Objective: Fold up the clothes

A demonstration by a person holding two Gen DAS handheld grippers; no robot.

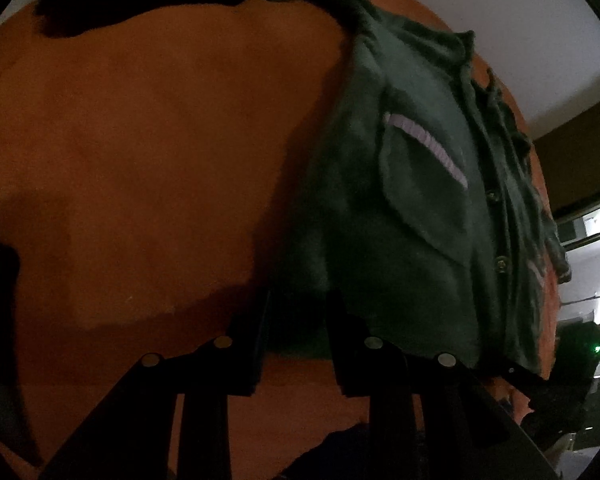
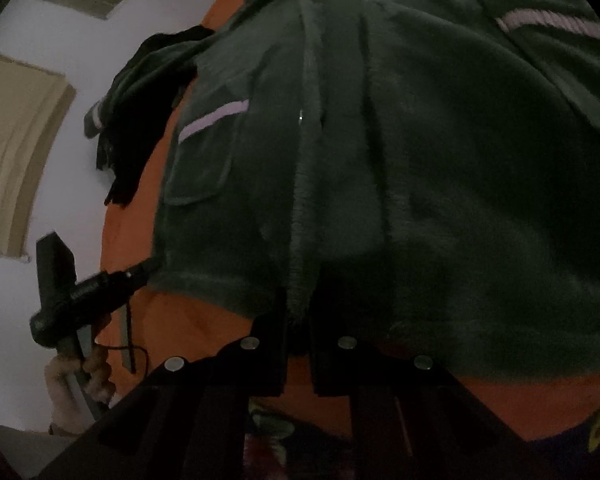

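A dark green fleece jacket (image 1: pixel 412 200) with pale-striped pockets lies spread on an orange surface (image 1: pixel 140 160). In the left wrist view my left gripper (image 1: pixel 298 312) stands open, its fingers either side of the jacket's lower hem corner. In the right wrist view the jacket (image 2: pixel 440 180) fills most of the picture, and my right gripper (image 2: pixel 299 316) is shut on its buttoned front edge at the hem. The left gripper (image 2: pixel 100 284) also shows there, at the jacket's lower left corner. The right gripper's body, with a green light, (image 1: pixel 572 356) sits at the jacket's far hem in the left wrist view.
A black garment (image 1: pixel 80 12) lies at the far edge of the orange surface, also seen as a dark heap (image 2: pixel 140 128) with a striped cuff. A hand in a fuzzy cream sleeve (image 2: pixel 72 376) holds the left gripper. White walls lie beyond.
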